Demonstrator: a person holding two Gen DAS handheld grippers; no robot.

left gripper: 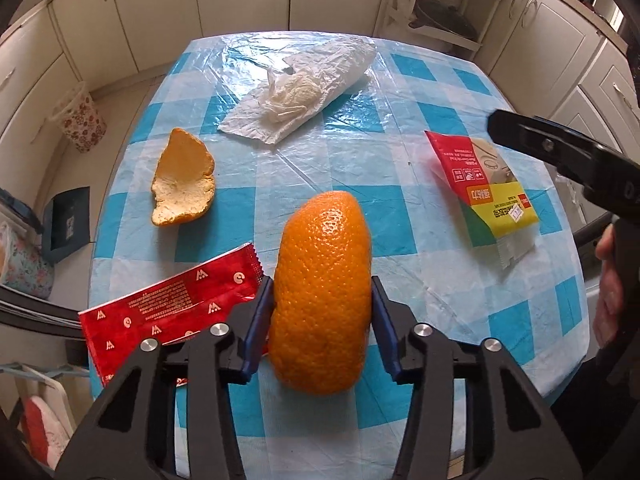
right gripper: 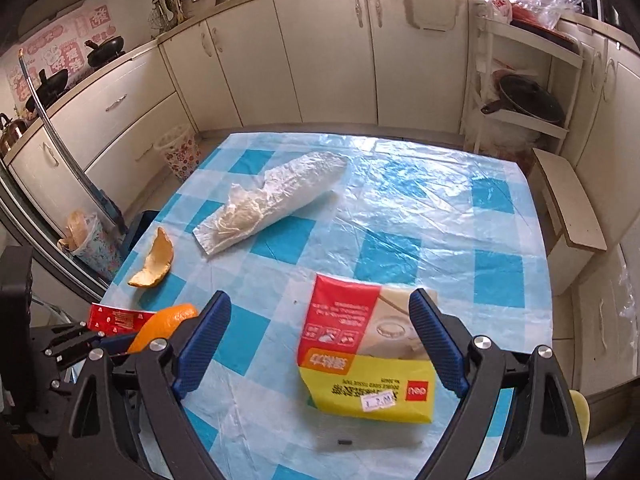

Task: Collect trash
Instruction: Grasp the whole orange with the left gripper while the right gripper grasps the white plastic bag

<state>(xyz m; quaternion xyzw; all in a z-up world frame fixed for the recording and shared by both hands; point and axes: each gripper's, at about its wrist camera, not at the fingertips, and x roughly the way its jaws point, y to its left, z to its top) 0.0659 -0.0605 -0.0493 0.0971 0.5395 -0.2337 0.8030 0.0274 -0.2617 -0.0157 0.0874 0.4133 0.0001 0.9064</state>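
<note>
My left gripper [left gripper: 322, 296] is shut on a large piece of orange peel [left gripper: 322, 292], held above the checked table [left gripper: 420, 216]; the peel also shows in the right wrist view [right gripper: 168, 322]. A second orange peel [left gripper: 182, 182] [right gripper: 154, 260], a red wrapper [left gripper: 168, 308] [right gripper: 118, 316], a crumpled white plastic bag [left gripper: 300, 88] [right gripper: 272, 200] and a red-and-yellow packet [left gripper: 486, 190] [right gripper: 366, 354] lie on the table. My right gripper [right gripper: 320, 338] is open, its right finger over the packet. It shows as a black arm in the left wrist view [left gripper: 560, 152].
A floral waste basket [left gripper: 80, 114] [right gripper: 180, 154] stands on the floor beyond the table's left edge. Kitchen cabinets [right gripper: 320, 52] surround the table. A shelf rack with a pan [right gripper: 524, 100] and a small bench [right gripper: 568, 208] stand at the right.
</note>
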